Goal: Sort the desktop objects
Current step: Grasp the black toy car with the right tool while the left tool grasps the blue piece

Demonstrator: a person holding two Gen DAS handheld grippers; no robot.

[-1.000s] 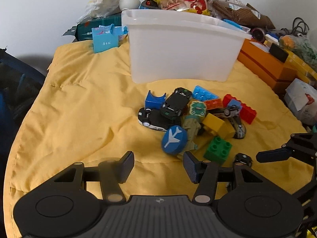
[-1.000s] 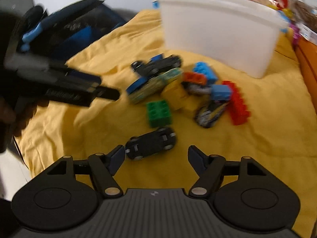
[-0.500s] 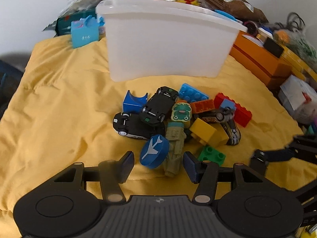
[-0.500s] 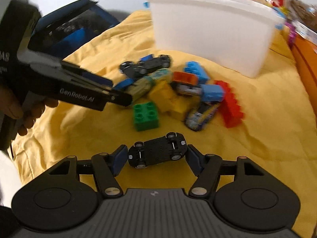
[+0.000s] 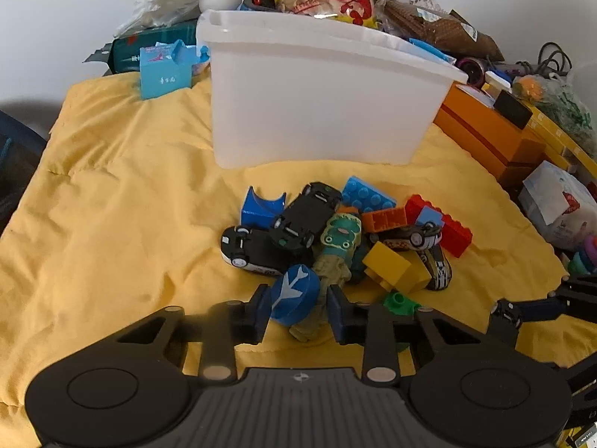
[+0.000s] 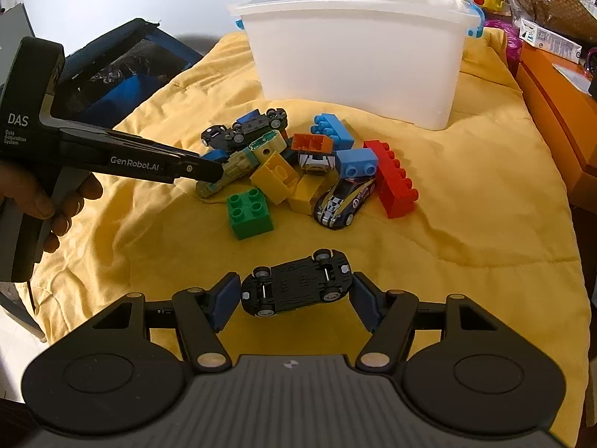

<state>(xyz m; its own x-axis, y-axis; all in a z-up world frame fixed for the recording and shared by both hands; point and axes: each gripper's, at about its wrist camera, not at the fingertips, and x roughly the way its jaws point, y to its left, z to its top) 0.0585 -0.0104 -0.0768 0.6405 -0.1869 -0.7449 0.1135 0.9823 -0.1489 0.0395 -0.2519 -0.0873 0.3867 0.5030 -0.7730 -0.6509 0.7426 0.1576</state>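
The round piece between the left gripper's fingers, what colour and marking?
Blue round piece with a white airplane shape on its face; clearest in the left wrist view.

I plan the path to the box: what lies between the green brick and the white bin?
In the right wrist view, between the green brick and the white bin lies the toy pile: yellow bricks, an orange brick and a blue brick.

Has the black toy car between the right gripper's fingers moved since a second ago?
Yes. The black toy car lay near the green block; now it sits farther from that block, between the right gripper fingers, pads against its ends.
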